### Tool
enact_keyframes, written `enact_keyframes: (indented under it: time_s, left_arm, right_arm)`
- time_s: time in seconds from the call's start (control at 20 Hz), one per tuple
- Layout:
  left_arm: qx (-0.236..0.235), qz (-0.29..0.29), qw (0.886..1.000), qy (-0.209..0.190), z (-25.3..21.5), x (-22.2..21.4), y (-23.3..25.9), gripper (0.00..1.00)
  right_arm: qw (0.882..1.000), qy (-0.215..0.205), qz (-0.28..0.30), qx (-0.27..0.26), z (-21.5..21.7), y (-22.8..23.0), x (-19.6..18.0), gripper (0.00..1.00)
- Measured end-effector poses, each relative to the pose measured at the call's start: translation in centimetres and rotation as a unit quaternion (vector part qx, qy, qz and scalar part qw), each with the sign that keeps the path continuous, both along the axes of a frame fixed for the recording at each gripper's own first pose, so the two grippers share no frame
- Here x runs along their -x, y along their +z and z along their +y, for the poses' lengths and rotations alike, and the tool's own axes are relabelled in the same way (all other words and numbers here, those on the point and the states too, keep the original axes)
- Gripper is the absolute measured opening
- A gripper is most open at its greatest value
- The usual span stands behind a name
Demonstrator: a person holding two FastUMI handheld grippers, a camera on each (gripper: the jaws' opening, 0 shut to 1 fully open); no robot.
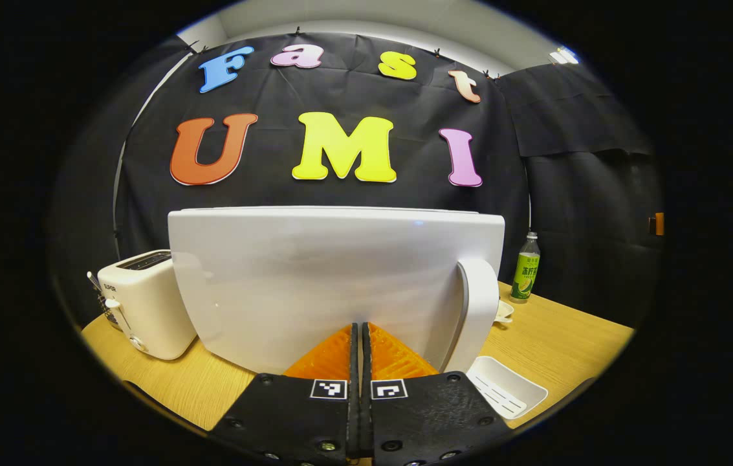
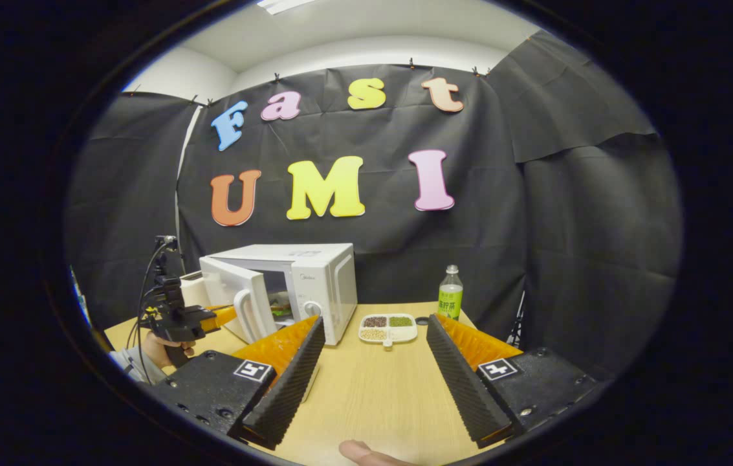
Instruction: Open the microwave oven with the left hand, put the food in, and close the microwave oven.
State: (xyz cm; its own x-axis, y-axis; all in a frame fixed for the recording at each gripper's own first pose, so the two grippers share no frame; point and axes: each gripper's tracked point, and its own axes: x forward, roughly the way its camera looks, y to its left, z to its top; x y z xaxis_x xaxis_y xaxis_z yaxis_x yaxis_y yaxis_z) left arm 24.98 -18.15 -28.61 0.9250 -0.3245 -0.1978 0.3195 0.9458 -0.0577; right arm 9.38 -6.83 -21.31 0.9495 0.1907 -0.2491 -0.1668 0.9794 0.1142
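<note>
While the left tool (image 1: 360, 349) is pressed together, right tool (image 2: 371, 349) gapes; microwave (image 2: 314, 272) logo unreadable.

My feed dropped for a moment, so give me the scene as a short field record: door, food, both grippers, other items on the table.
microwave oven door: partly open, handle facing the left gripper
food: something inside the microwave oven, too small to identify
left gripper: shut, empty, against the door's outer face
right gripper: open, empty, over the table
divided tray: grains, right of the oven
bottle: upright, behind the tray
toaster: left of the door
</note>
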Motion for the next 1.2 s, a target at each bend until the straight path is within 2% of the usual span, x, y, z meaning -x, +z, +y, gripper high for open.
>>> enact_keyframes:
  time_s: [0.15,0.2,0.3,0.35,0.4,0.5,0.6,0.65,0.7,0.75,0.8,0.85,0.9,0.95,1.0,1.1,1.15,1.2]
  left_arm:
    - [0.001,0.002,1.0,0.002,-0.9,-2.0,-0.3,0.0]
    - [0.003,0.002,1.0,0.001,-1.1,-2.6,-0.4,0.0]
    - [0.008,0.002,1.0,0.005,-1.4,-4.0,-0.5,0.0]
    - [0.008,0.003,1.0,0.007,-1.5,-4.8,-0.5,0.0]
    - [0.005,0.003,1.0,0.011,-1.8,-5.5,-0.6,0.0]
    - [-0.023,-0.001,0.999,0.023,-1.7,-6.3,-0.8,0.0]
    - [-0.048,-0.016,0.998,0.027,-1.7,-6.5,-0.6,0.0]
    - [-0.056,-0.011,0.998,0.026,-1.5,-6.4,-1.1,0.0]
    - [-0.055,-0.015,0.998,0.026,-1.5,-6.4,-0.9,0.0]
    - [-0.05,-0.009,0.998,0.026,-1.5,-6.4,-0.9,0.0]
    - [-0.043,-0.002,0.999,0.027,-1.5,-6.1,-0.9,0.0]
    - [-0.038,0.005,0.999,0.027,-1.4,-5.7,-0.7,0.0]
    - [-0.036,0.01,0.999,0.028,-1.4,-5.2,-0.6,0.0]
    - [-0.037,0.012,0.999,0.032,-1.1,-4.6,-0.3,0.0]
    - [-0.04,0.012,0.998,0.039,-0.7,-3.8,0.1,0.0]
    - [-0.04,0.016,0.998,0.044,-0.7,-1.6,1.0,0.0]
    - [-0.038,0.012,0.998,0.047,-0.8,-0.3,1.9,0.0]
    - [-0.036,0.005,0.998,0.05,-0.9,0.9,2.9,0.0]
  right_arm:
    - [1.0,0.015,0.007,-0.01,0.4,-0.6,-1.1,1.0]
    - [1.0,0.016,0.01,-0.014,0.5,-0.9,-1.8,0.92]
    - [1.0,0.012,0.015,-0.019,0.1,-1.3,-2.7,0.92]
    - [1.0,0.006,0.015,-0.025,-0.2,-1.4,-3.1,1.0]
    - [0.999,0.0,0.011,-0.036,-0.4,-1.1,-3.4,0.92]
    - [0.998,-0.01,0.004,-0.057,-0.6,-0.8,-3.7,0.91]
    - [0.997,-0.01,0.002,-0.073,-0.3,-0.5,-3.5,0.91]
    - [0.997,-0.01,0.006,-0.075,-0.2,-0.7,-3.3,1.0]
    - [0.997,-0.011,0.01,-0.074,0.0,-0.6,-3.1,0.9]
    - [0.997,-0.012,0.013,-0.072,0.2,-0.6,-2.9,0.9]
    - [0.997,-0.014,0.016,-0.068,0.4,-0.5,-2.5,0.9]
    - [0.998,-0.016,0.016,-0.065,0.6,-0.2,-2.1,1.0]
    - [0.998,-0.018,0.016,-0.064,0.9,0.1,-1.5,0.9]
    - [0.998,-0.019,0.015,-0.063,1.1,0.5,-1.0,0.9]
    - [0.998,-0.02,0.015,-0.062,1.3,0.6,-0.4,1.0]
    - [0.998,-0.025,0.015,-0.061,1.6,1.1,0.6,1.0]
    - [0.998,-0.028,0.014,-0.06,1.7,1.4,1.2,0.9]
    - [0.998,-0.029,0.014,-0.059,2.0,1.5,1.7,0.9]
